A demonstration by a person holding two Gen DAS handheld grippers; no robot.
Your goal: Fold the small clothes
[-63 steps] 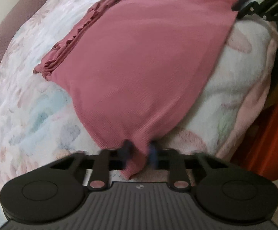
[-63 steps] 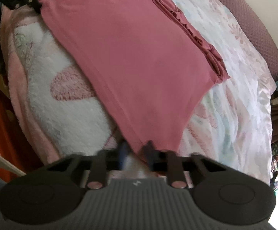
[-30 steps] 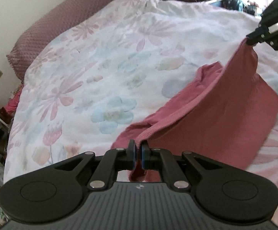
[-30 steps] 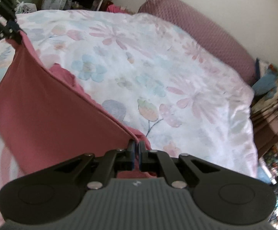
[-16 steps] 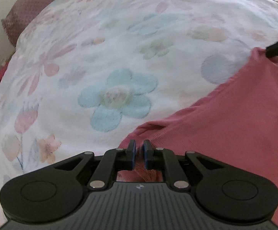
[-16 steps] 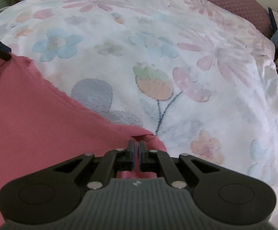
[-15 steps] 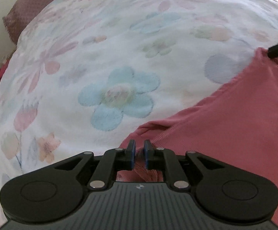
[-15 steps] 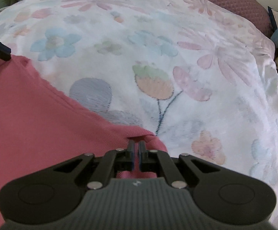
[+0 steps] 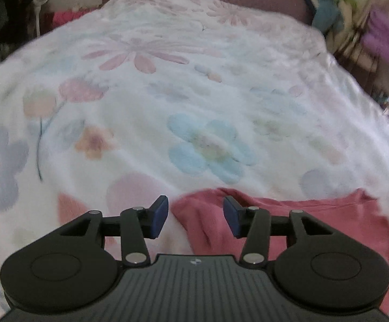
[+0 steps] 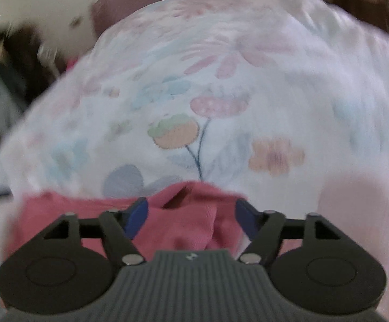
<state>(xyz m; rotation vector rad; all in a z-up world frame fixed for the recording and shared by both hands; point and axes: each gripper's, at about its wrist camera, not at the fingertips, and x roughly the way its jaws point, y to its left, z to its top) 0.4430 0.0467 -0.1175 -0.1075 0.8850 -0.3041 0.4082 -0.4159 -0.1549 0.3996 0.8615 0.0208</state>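
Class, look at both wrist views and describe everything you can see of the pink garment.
The pink garment is a dusty-rose, soft knit-looking cloth lying low on the floral blanket, its far edge a fairly straight line. One rumpled corner sits between the open left gripper, another puckered corner between the open right gripper. Neither gripper's fingers clamp it. Its near part is hidden.

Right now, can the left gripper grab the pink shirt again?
Probably yes. The left gripper is open, and the near corner of the pink shirt lies flat on the flowery blanket, just in front of its fingers, with nothing lying between them.
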